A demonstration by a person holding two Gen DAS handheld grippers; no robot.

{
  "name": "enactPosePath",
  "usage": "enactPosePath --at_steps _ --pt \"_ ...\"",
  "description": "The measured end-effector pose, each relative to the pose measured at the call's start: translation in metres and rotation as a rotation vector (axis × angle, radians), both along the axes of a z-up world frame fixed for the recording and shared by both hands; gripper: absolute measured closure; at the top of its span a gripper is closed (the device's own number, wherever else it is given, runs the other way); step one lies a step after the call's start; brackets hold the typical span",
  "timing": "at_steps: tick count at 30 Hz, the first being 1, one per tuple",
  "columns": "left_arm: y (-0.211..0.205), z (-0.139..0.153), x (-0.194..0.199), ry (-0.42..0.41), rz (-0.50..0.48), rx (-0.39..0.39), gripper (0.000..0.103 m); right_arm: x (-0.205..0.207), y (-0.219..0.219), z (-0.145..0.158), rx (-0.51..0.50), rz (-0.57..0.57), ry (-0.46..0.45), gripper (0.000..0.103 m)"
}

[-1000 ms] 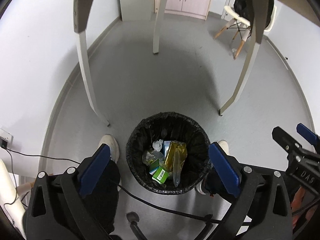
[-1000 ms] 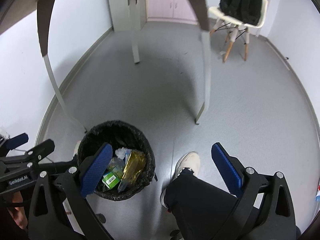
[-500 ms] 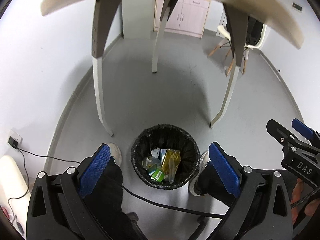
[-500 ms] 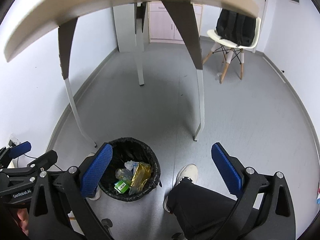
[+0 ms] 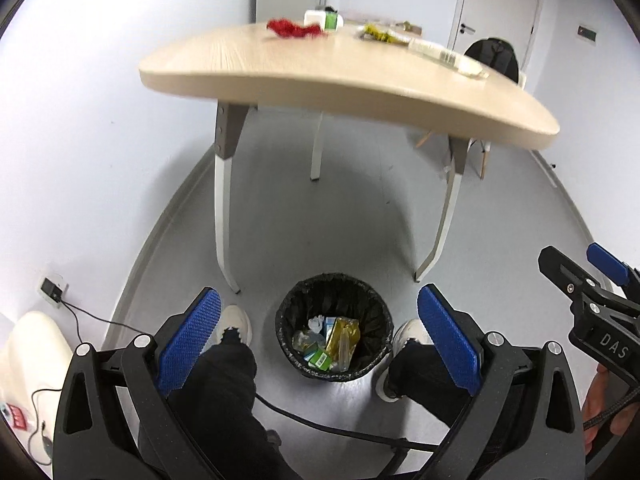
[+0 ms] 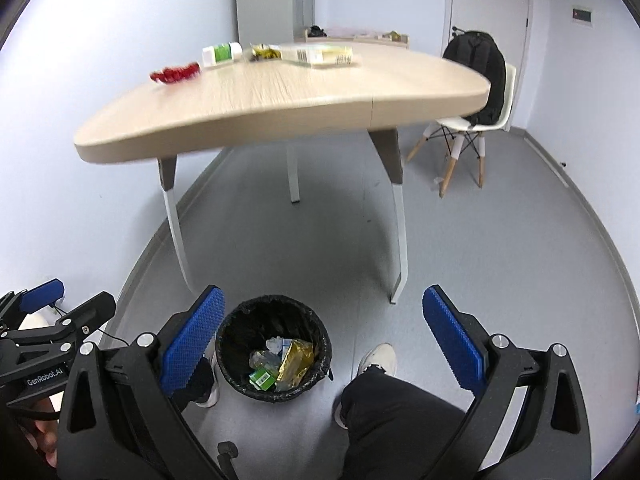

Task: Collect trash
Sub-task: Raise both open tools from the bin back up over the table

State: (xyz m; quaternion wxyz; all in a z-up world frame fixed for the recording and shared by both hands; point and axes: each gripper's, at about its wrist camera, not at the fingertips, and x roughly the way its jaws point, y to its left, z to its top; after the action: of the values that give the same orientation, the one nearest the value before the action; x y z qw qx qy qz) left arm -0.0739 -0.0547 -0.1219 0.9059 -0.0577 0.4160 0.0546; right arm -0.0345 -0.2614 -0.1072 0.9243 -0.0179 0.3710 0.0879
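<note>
The job looks partly done. The bin (image 5: 334, 328), a round can lined with a crinkled black bag, stands on the grey floor between the person's shoes, just in front of the counter (image 5: 340, 76), and already holds some trash: a shiny gold foil packet (image 5: 340, 338), a small green carton (image 5: 319, 358), a pale box and some clear crumpled plastic.

More is left on the counter, a smooth rounded top of pale wood grain on tapered grey-and-white legs. At its far side lie a frilly red scrap (image 6: 175, 73), a white and green bottle (image 6: 222, 54) on its side, a yellowish wrapper (image 6: 264, 52) and a flat printed box or pack (image 6: 320, 55) (blur hides the details). These four or so pieces appear to be what remains.

The left hand-held gripper (image 5: 320, 344) is spread wide with nothing between its ribbed blue pads, and so is the right hand-held gripper (image 6: 324, 344); both hang above the bin, well apart from the counter's trash.

A white shell chair (image 6: 468, 124) with wooden legs carries a black backpack beyond the counter.
</note>
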Motion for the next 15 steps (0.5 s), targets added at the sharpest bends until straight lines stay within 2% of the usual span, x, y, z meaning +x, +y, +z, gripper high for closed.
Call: enactPosePath --at_steps 7,15 --pt "0.003 0.034 -0.010 -0.048 0.010 0.006 0.006 -0.009 -0.001 0.035 0.008 0.009 -0.041 0.008" --pt "0.015 0.063 0.001 -0.071 0.015 0.004 0.006 -0.003 0.004 0.068 0.022 0.025 -0.071 0.008"
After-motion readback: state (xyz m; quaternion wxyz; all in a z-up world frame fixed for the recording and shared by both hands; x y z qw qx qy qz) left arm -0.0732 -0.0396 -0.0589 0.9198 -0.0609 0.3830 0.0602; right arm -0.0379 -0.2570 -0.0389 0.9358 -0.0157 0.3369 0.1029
